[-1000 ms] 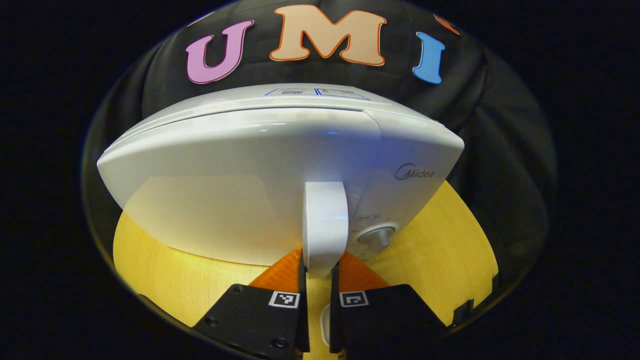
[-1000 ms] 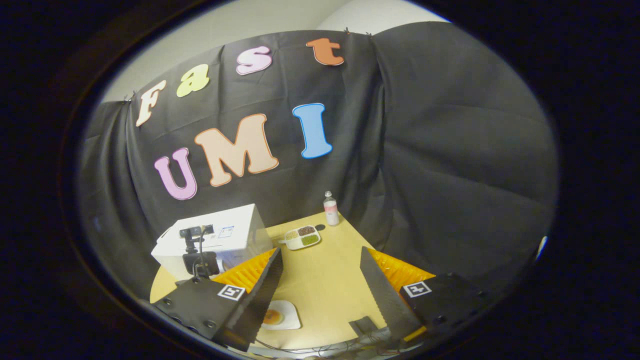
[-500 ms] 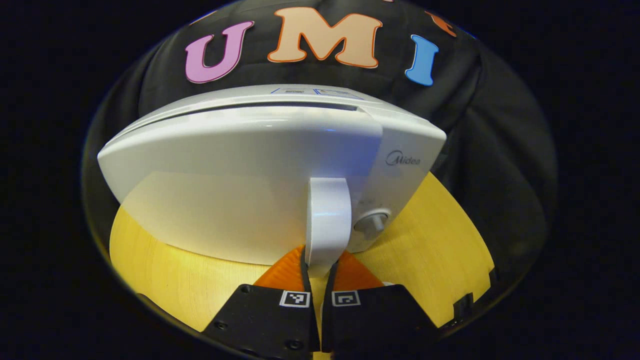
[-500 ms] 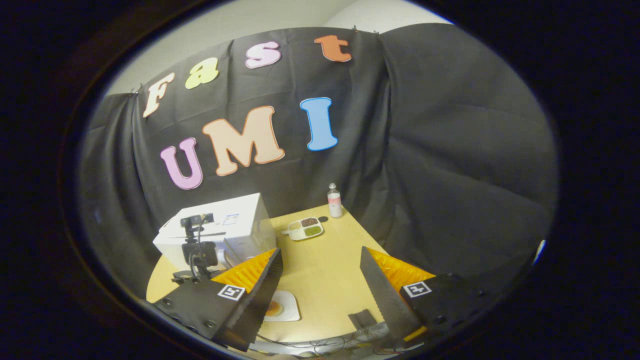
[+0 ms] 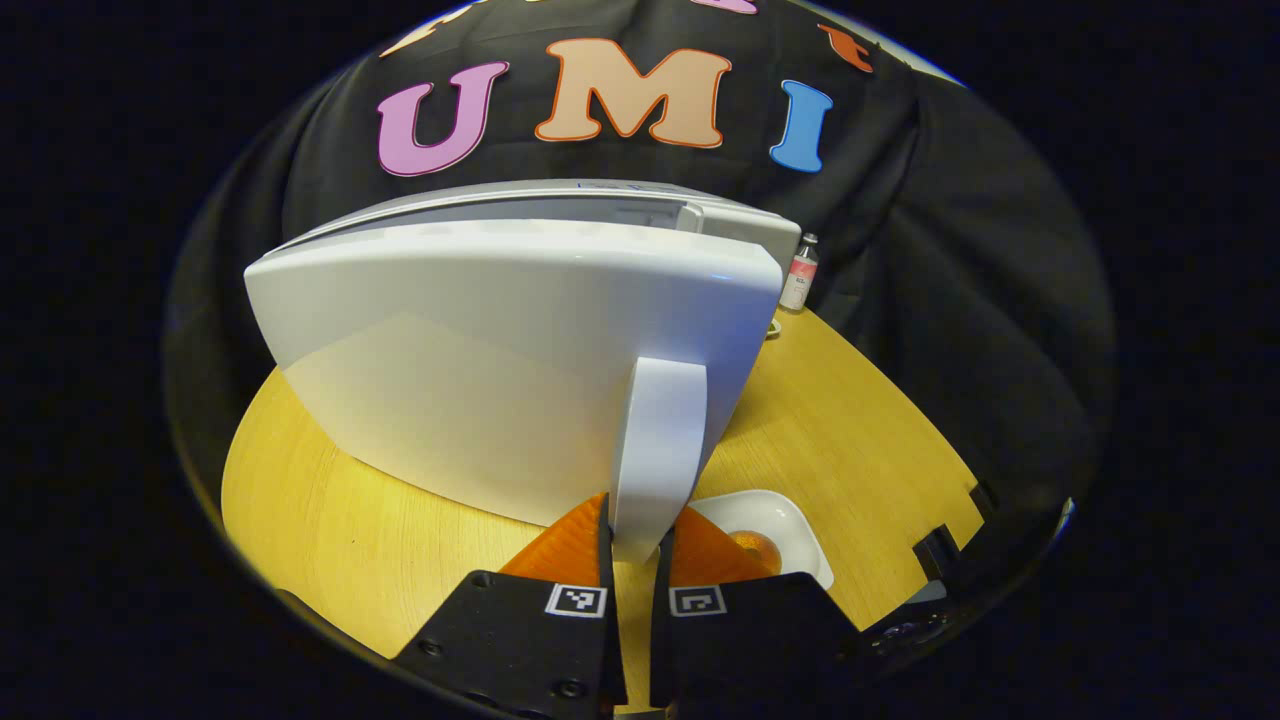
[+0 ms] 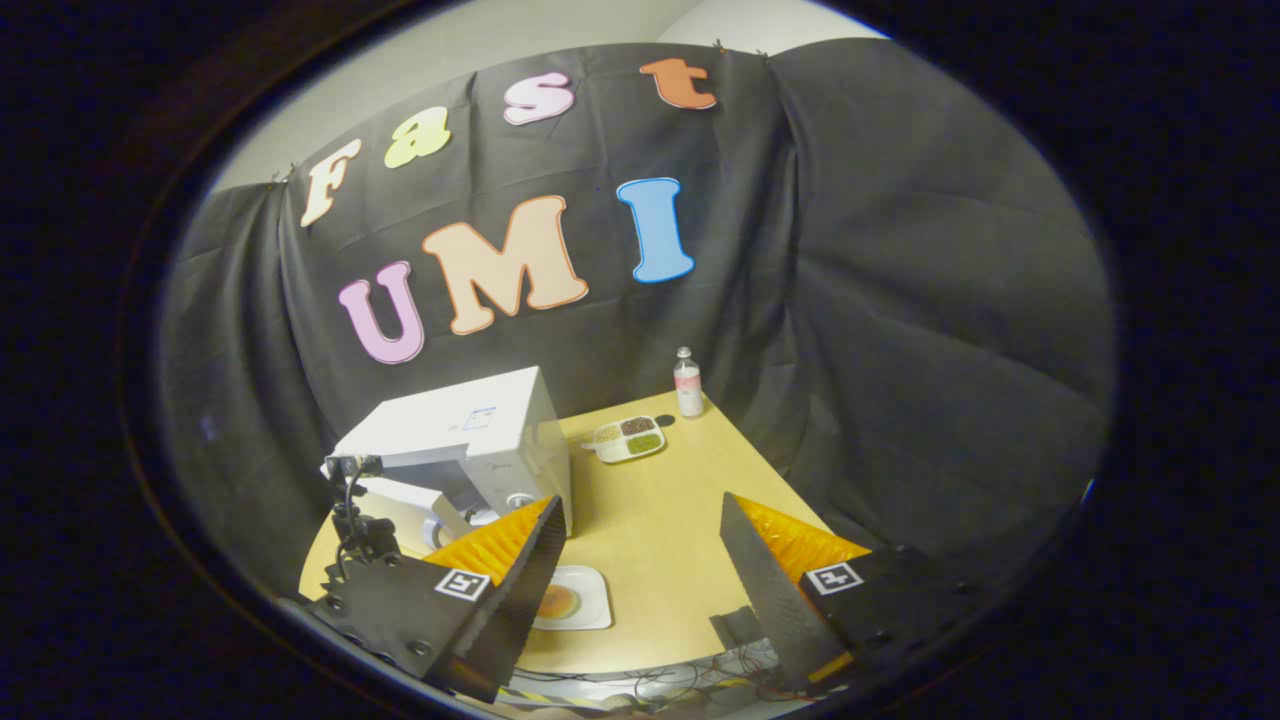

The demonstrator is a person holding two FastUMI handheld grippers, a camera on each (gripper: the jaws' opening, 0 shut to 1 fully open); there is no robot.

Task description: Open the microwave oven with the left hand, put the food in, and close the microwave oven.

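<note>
left gripper view: left gripper (image 5: 634, 545), clenched on door handle (image 5: 655, 450), has swung microwave door (image 5: 500, 350) further open.

Even overhead lighting; soft glare on the microwave door (image 5: 520, 340); strong fisheye curvature at edges; focus sharp.

Our left gripper (image 5: 634, 545) has its two fingers closed tight, pinching a white curved plastic door handle (image 5: 655, 450) between them. Our right gripper (image 6: 640, 560) hangs high above, fingers spread wide apart with nothing between them.
</note>
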